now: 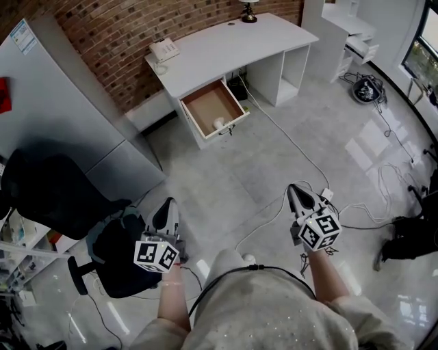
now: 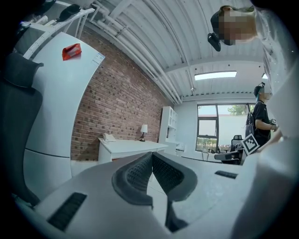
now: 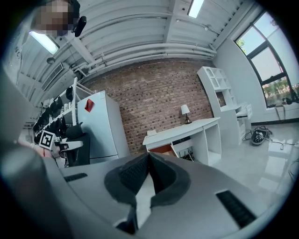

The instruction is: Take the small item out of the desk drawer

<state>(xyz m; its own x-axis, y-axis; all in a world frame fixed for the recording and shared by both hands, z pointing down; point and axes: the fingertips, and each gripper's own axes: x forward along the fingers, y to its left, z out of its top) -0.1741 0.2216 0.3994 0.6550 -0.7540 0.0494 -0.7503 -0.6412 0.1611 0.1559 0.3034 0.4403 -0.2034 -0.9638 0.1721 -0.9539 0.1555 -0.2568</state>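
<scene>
The white desk (image 1: 226, 48) stands against the brick wall, its drawer (image 1: 202, 102) pulled open. A small white item (image 1: 219, 124) lies in the drawer's front corner. Both grippers are well short of it over the grey floor, pointing toward the desk. My left gripper (image 1: 168, 203) is shut and holds nothing; in the left gripper view its pads (image 2: 140, 172) meet at the tip and the desk (image 2: 126, 147) is far ahead. My right gripper (image 1: 293, 187) is shut and empty too. In the right gripper view the desk (image 3: 187, 128) and its open drawer (image 3: 163, 148) show beyond the closed jaws.
A tall grey cabinet (image 1: 61, 102) stands to the left and a black office chair (image 1: 55, 195) sits next to my left gripper. Cables (image 1: 287, 140) trail across the floor from the desk. A telephone (image 1: 164, 49) and a lamp (image 1: 249, 10) are on the desktop. White shelving (image 1: 342, 31) is at the right.
</scene>
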